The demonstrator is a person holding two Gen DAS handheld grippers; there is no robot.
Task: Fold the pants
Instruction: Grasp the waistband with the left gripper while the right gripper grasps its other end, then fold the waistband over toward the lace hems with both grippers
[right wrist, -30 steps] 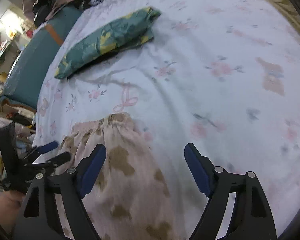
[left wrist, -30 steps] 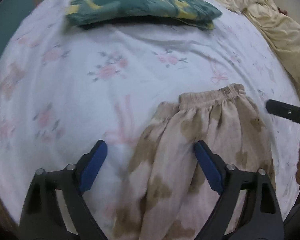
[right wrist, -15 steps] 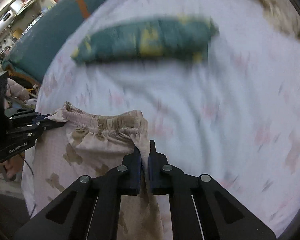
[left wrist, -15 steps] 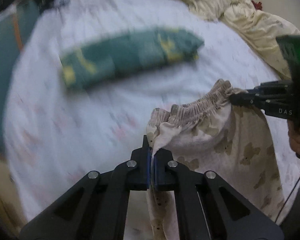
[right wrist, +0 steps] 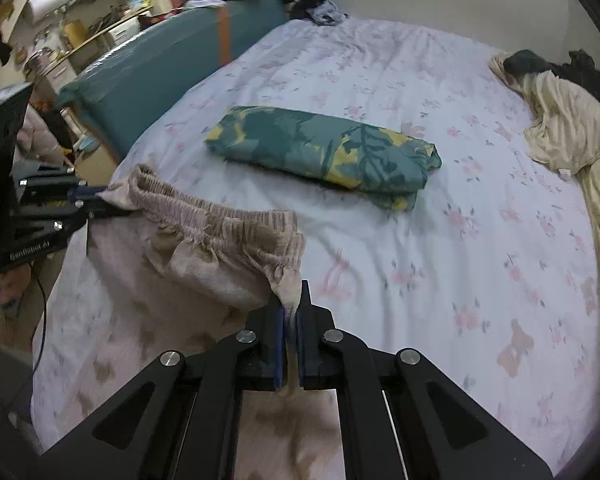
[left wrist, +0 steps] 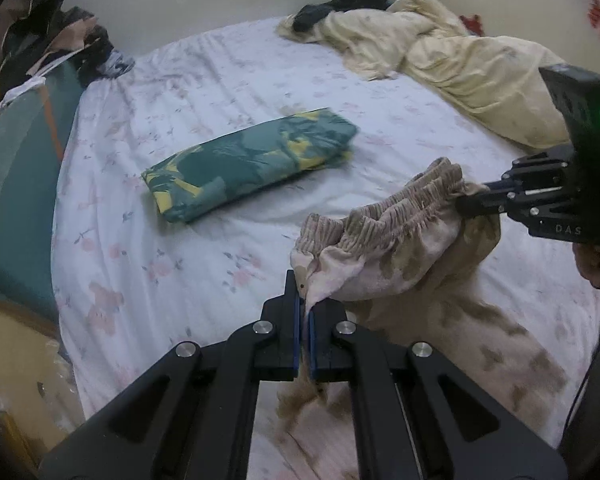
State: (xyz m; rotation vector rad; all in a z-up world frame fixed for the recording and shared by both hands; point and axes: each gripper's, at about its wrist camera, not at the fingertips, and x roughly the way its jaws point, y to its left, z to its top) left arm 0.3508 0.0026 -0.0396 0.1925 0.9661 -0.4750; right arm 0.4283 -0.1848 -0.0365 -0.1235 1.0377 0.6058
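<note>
Floral bed [left wrist: 188, 128], pants [left wrist: 400, 248] (waistband pinched) between both grippers.

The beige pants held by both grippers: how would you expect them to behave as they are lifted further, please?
The pants look floppy: the waistband sags between the left gripper and right gripper. Probably light, since small pinches hold them up. The legs would likely trail and swing.
</note>
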